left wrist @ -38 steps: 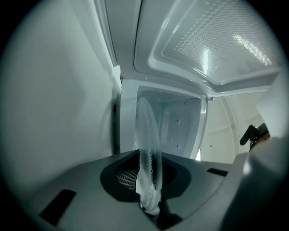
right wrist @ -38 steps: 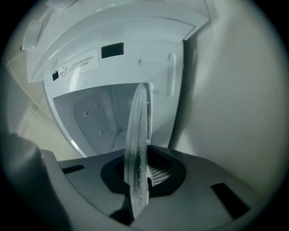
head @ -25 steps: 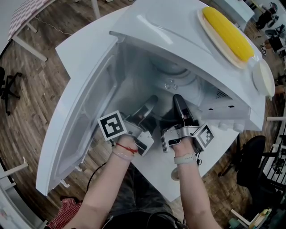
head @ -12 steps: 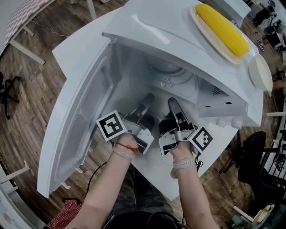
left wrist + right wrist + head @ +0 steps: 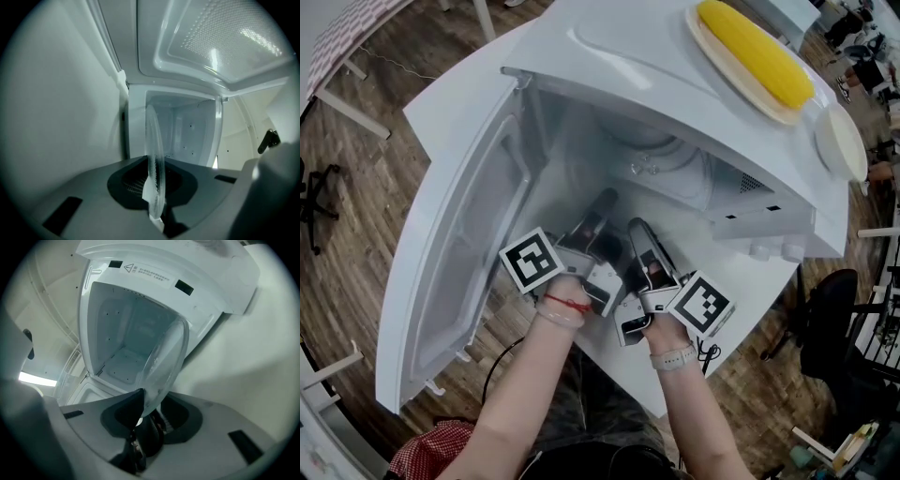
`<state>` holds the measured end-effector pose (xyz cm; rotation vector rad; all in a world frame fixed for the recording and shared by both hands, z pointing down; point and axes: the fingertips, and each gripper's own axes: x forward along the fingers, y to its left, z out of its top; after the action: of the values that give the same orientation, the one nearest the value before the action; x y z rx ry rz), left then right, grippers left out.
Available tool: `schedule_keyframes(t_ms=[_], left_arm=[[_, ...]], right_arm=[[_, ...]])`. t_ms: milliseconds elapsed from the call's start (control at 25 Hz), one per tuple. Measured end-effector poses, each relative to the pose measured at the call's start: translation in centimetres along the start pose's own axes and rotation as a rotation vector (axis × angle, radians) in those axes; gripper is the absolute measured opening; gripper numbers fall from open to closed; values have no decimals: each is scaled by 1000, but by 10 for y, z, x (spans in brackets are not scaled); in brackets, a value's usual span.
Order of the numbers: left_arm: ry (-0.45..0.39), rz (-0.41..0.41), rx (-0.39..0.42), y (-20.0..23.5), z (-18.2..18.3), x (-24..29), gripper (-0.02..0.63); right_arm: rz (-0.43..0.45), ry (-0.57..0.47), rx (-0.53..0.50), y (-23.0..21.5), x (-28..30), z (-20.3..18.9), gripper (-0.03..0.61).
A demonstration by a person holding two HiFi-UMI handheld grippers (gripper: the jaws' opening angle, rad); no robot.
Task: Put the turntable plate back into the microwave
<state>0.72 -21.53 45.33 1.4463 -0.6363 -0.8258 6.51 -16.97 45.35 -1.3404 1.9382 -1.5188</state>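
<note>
My left gripper (image 5: 154, 190) pinches the near rim of the glass plate (image 5: 153, 150), which I see edge-on. My right gripper (image 5: 145, 416) is clamped on the same rim just beside it. The plate sits at the mouth of the microwave (image 5: 694, 84), the cavity (image 5: 124, 348) open ahead, the door (image 5: 459, 253) swung wide on my left

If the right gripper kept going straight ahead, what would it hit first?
The right gripper, shut on the glass turntable plate, points into the open microwave. The opening looks free; the plate's far edge would probably meet the back wall first, depth being unclear.
</note>
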Motion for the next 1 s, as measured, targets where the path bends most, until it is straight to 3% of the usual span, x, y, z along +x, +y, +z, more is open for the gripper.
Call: schedule_keyframes(t_ms=[400,1000], left_arm=[[12,-9,30,-1,-1,5,37],[53,1,55,-3,-15,4,38]], right_arm=[[15,-10,52,-6,1,5,101],[0,-26,41,-10,8,27,96]])
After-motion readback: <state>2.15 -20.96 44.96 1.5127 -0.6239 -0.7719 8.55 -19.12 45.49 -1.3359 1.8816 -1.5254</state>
